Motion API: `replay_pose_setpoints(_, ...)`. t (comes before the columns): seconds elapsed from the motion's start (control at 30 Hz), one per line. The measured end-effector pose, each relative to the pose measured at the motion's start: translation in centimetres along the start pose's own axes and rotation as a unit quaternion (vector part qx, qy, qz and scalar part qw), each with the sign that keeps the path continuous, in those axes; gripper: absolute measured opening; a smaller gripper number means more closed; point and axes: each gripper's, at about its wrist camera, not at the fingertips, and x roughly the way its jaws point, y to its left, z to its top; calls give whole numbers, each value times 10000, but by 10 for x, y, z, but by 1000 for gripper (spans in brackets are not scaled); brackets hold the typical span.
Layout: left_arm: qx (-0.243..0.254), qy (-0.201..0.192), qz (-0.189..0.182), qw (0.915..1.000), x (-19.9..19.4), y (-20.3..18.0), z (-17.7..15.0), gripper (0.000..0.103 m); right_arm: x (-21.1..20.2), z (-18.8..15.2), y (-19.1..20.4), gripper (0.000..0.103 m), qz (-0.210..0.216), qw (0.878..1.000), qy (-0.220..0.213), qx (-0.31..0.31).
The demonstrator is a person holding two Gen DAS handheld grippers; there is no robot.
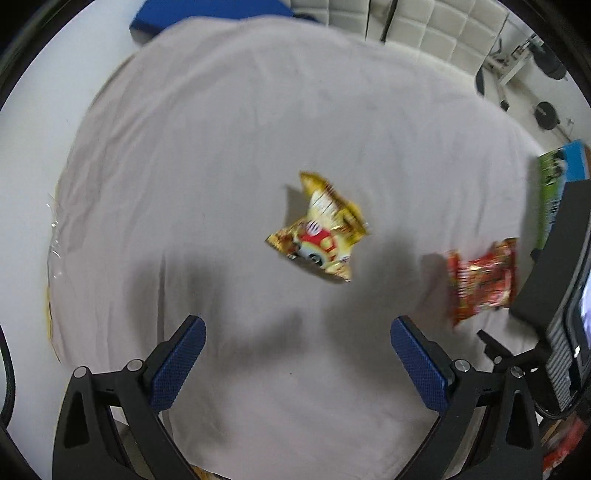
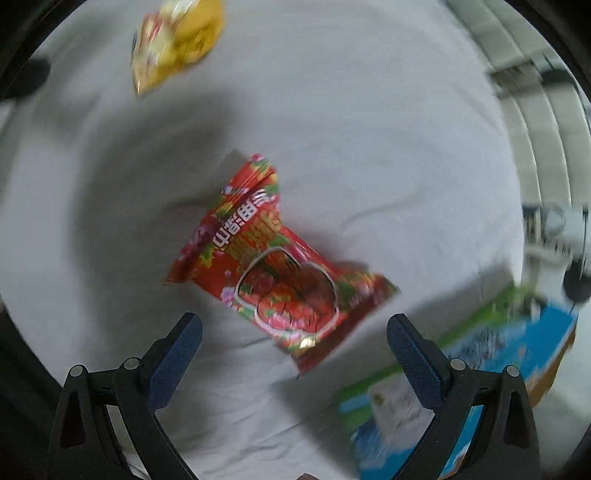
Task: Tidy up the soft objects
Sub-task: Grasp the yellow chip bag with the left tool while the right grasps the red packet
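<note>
A yellow snack packet lies crumpled on the grey-white sheet, ahead of my open, empty left gripper. A red snack packet lies to its right. In the right wrist view the red packet lies just ahead of my open, empty right gripper, its near end between the fingertips' line. The yellow packet lies at the far upper left there. Both views are motion-blurred.
A blue and green box lies at the right of the sheet, behind the right finger; it shows in the left view too. The right gripper's body is at the left view's right edge. Cushions and exercise gear stand beyond.
</note>
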Motion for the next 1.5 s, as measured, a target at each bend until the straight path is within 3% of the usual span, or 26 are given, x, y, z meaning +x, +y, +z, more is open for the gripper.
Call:
replay_pose_setpoints(0.1, -74, 149, -1, 9999, 19, 7, 3, 103, 18, 12, 4, 102, 6, 9995, 170, -272)
replay_pose_setpoints(0.2, -138, 235, 12, 9996, 30, 13, 6, 103, 25, 20, -1, 99, 130, 9998, 102, -106)
replay_pose_setpoints(0.33, -189, 268, 6, 9995, 38, 19, 9, 103, 22, 19, -25, 83, 486, 9965, -33, 678)
replay_pose_setpoints(0.43, -179, 252, 11, 9995, 41, 22, 12, 103, 21, 12, -51, 76, 978, 9823, 22, 1598)
replay_pose_setpoints(0.47, -174, 251, 9, 9995, 42, 23, 12, 103, 24, 8, -60, 75, 1181, 9731, 80, 1976)
replay_pose_setpoints(0.57, -157, 264, 6, 9995, 47, 21, 14, 103, 36, -10, -88, 75, 1849, 9292, 428, 3172)
replay_pose_setpoints(0.6, -150, 266, 4, 9995, 47, 21, 16, 103, 39, -17, -98, 75, 2038, 9096, 482, 3589)
replay_pose_setpoints(0.67, -136, 265, -14, 9996, 48, 18, 17, 103, 45, -28, -111, 75, 2474, 8737, 484, 4161)
replay_pose_setpoints(0.7, -124, 271, -27, 9996, 50, 17, 19, 103, 49, -33, -116, 76, 2643, 8638, 463, 4264)
replay_pose_setpoints(0.73, -108, 281, -44, 9995, 52, 16, 22, 103, 50, -35, -120, 76, 2685, 8617, 440, 4284)
replay_pose_setpoints(0.77, -85, 294, -76, 9995, 54, 15, 25, 103, 46, -37, -122, 78, 2581, 8675, 345, 4238)
replay_pose_setpoints(0.87, -21, 380, -169, 9991, 62, 10, 39, 103, 34, -38, -120, 93, 2174, 8932, 169, 3934)
replay_pose_setpoints(0.97, 83, 441, -184, 9988, 75, 7, 48, 103, 27, -33, -110, 93, 1876, 9182, 138, 3487)
replay_pose_setpoints(1.03, 149, 492, -227, 9984, 84, 1, 52, 103, 26, -31, -99, 93, 1749, 9248, 128, 3376)
replay_pose_setpoints(1.1, 197, 556, -251, 9979, 94, -2, 58, 102, 26, -29, -100, 93, 1720, 9223, 78, 3461)
replay_pose_setpoints(1.17, 256, 477, -331, 9980, 99, -3, 62, 93, 29, -28, -104, 93, 1746, 9168, 68, 3590)
replay_pose_setpoints(1.2, 266, 426, -292, 9983, 100, -3, 63, 84, 30, -28, -107, 93, 1737, 9132, 44, 3686)
replay_pose_setpoints(1.23, 270, 420, -254, 9984, 103, -3, 62, 82, 32, -29, -110, 93, 1722, 9107, 57, 3754)
replay_pose_setpoints(1.3, 240, 308, -242, 9989, 103, -4, 62, 76, 39, -26, -124, 82, 1736, 9058, 77, 3863)
replay_pose_setpoints(1.43, 247, 163, -208, 9993, 99, -14, 56, 71, 33, -24, -117, 71, 1485, 9022, 11, 4050)
replay_pose_setpoints(1.5, 250, 97, -197, 9994, 97, -19, 50, 68, 27, -20, -106, 55, 1448, 8967, -28, 4183)
